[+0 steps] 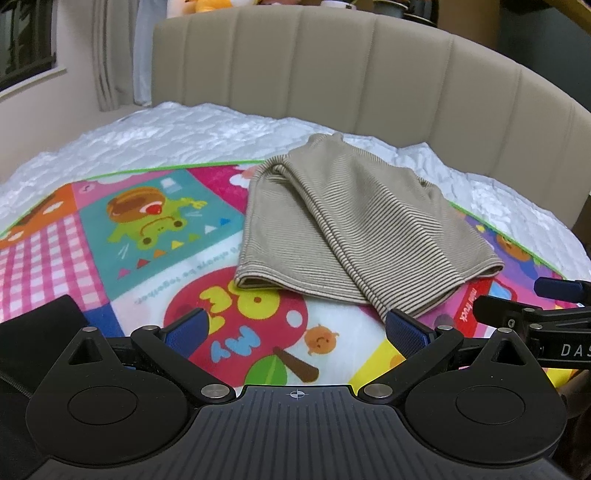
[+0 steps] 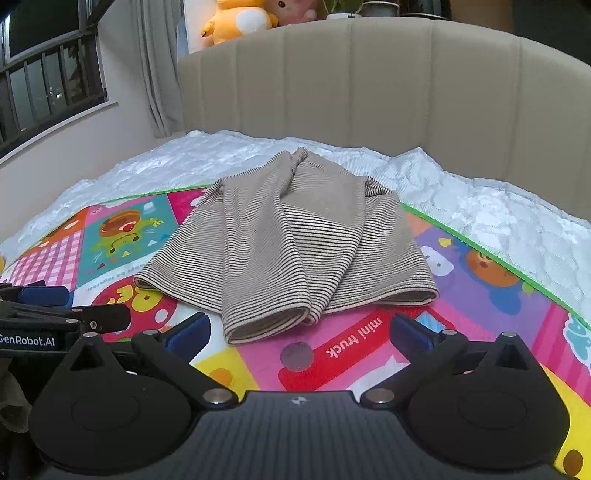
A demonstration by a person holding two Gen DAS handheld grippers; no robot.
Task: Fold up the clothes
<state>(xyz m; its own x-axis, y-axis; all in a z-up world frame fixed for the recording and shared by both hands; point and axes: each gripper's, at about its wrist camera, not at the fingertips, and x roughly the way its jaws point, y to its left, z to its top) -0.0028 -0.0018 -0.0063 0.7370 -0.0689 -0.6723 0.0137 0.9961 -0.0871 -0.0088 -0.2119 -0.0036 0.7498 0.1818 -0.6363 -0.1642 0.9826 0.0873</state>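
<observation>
Both grippers hover low over the near edge of the bed, nothing held. Left gripper [image 1: 295,328]: jaws wide, blue pads [image 1: 184,330] apart, only the play mat [image 1: 147,280] between them. Right gripper [image 2: 297,332]: jaws wide too, bare mat between its pads.

Task item: a beige striped top [image 2: 280,236], ribbed knit with thin dark stripes. It lies roughly flat on the colourful cartoon mat, sleeves folded in across the body, hem end toward the cameras, neck end toward the headboard [image 2: 369,92]. One sleeve cuff [image 2: 266,325] reaches closest to the right gripper, just ahead of its left pad, not touching. In the left wrist view the top [image 1: 347,221] sits ahead and to the right of centre; a sleeve end comes near the right-hand pad, contact not clear.

The mat covers a white quilted bedspread [image 1: 166,136]. Padded beige headboard behind. Plush toys [image 2: 240,18] on the ledge above it. Window [image 2: 48,85] and curtain [image 2: 155,74] at left.
</observation>
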